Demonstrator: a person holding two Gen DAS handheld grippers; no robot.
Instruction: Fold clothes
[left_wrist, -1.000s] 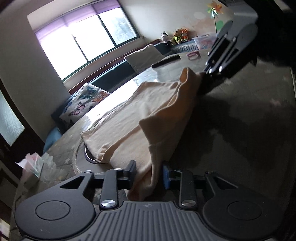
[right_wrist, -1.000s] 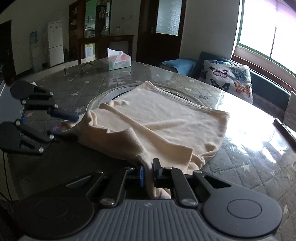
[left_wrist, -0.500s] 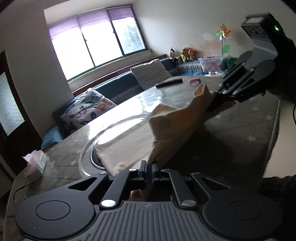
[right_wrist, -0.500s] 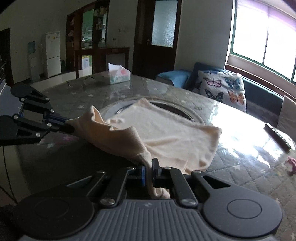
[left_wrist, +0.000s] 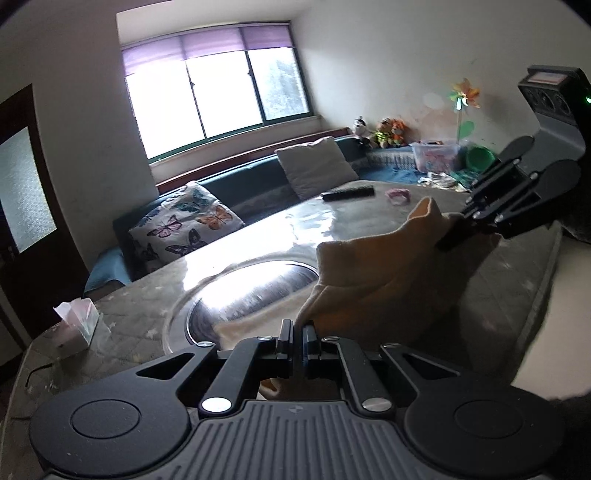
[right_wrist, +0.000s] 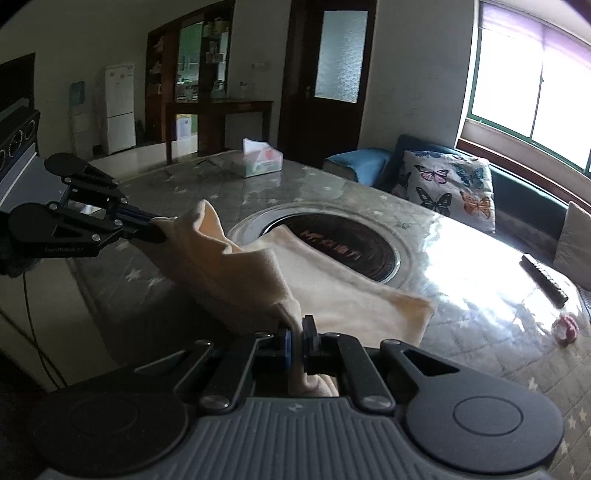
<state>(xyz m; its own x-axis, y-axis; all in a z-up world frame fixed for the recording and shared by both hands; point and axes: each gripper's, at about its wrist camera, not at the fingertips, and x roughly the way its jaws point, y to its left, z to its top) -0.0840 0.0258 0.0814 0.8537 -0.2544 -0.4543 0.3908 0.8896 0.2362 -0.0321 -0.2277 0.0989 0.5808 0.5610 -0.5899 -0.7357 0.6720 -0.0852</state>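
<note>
Right wrist: tissue box (right_wrist: 262, 158) holds tissues.

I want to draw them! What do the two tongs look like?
Both tongs are black linkage bars with silver screws, round discs at each side and a ribbed grey base. The left tongs and right tongs have blue pads. The left one, seen from the right camera, carries small pale lettering.
</note>
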